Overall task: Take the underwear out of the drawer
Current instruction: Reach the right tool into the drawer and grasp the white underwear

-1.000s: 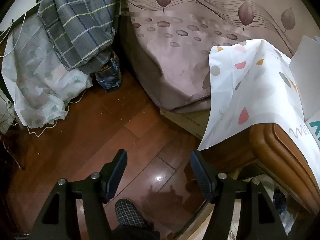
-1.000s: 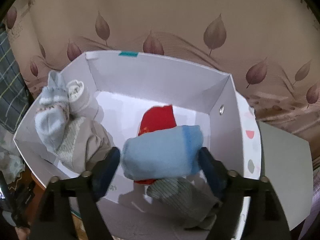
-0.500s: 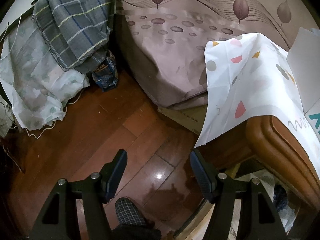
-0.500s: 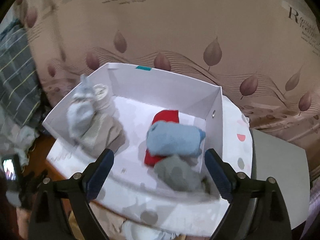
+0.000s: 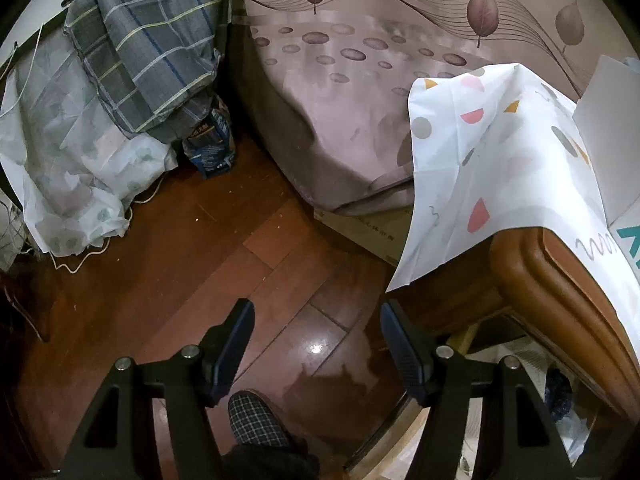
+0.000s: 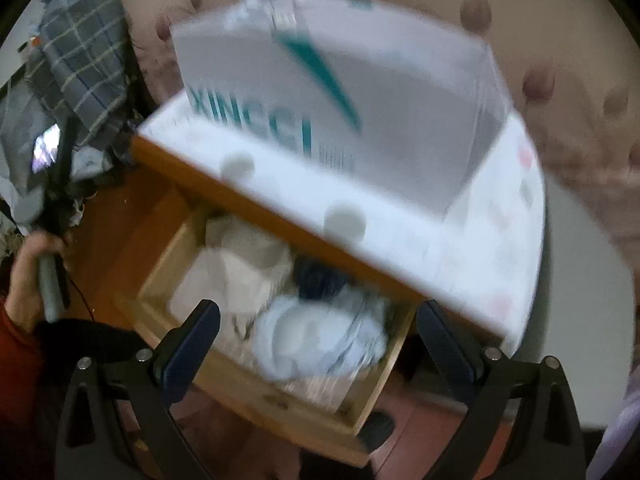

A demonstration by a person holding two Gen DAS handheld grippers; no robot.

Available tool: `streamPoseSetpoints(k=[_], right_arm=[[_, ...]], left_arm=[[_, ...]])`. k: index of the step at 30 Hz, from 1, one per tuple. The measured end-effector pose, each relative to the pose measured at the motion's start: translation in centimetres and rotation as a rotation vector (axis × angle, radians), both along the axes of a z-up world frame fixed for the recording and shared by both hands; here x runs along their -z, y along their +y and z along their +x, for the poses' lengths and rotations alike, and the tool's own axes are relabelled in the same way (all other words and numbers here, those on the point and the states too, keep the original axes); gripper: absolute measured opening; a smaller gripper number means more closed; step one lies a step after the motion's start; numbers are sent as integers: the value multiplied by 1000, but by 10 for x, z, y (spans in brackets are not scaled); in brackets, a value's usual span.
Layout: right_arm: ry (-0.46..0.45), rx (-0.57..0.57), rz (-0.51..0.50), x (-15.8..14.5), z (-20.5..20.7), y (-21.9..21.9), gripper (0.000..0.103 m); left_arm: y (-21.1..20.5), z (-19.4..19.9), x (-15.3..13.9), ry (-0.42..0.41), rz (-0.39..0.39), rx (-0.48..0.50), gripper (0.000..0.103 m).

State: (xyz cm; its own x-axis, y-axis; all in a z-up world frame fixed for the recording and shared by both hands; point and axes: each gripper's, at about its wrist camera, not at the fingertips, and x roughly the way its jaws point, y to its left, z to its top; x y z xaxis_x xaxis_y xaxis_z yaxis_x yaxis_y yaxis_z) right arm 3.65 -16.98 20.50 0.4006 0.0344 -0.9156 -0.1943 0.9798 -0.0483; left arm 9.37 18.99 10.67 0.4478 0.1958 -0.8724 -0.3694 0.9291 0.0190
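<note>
Underwear [image 6: 320, 340] in open drawer [image 6: 280, 396]

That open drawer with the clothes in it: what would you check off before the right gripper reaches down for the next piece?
1. Drawer pulled open: ok.
2. Clothes in reach, pale blue bundle on top: ok.
3. Right gripper empty, jaws opening: ok.
4. Gripper above the drawer: ok.
5. Which piece is underwear: cannot tell, picture blurred.
6. Left gripper clear, open over the floor: ok.
</note>
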Motion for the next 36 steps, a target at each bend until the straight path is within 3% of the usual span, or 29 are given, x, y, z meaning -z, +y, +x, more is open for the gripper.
streamPoseSetpoints(k=[5, 10, 15, 22, 29, 36], right_arm=[[125, 57, 24, 67, 5, -7, 97], [187, -47, -74, 112, 16, 12, 97], [236, -140, -156, 138, 32, 30, 99], [271, -283, -353, 178, 40, 51, 101], [328, -361, -447, 218, 46, 62, 101], [331, -399, -477, 236, 47, 67, 103]], left_arm=[[0, 1, 4, 12, -8, 9, 68], [0, 3, 4, 14, -10, 4, 68], [-4, 2, 3, 10, 7, 21, 68], [-4, 3, 4, 24, 1, 26, 68], [-8, 5, 6, 38, 11, 41, 68], [-13, 5, 8, 42, 21, 55, 68]])
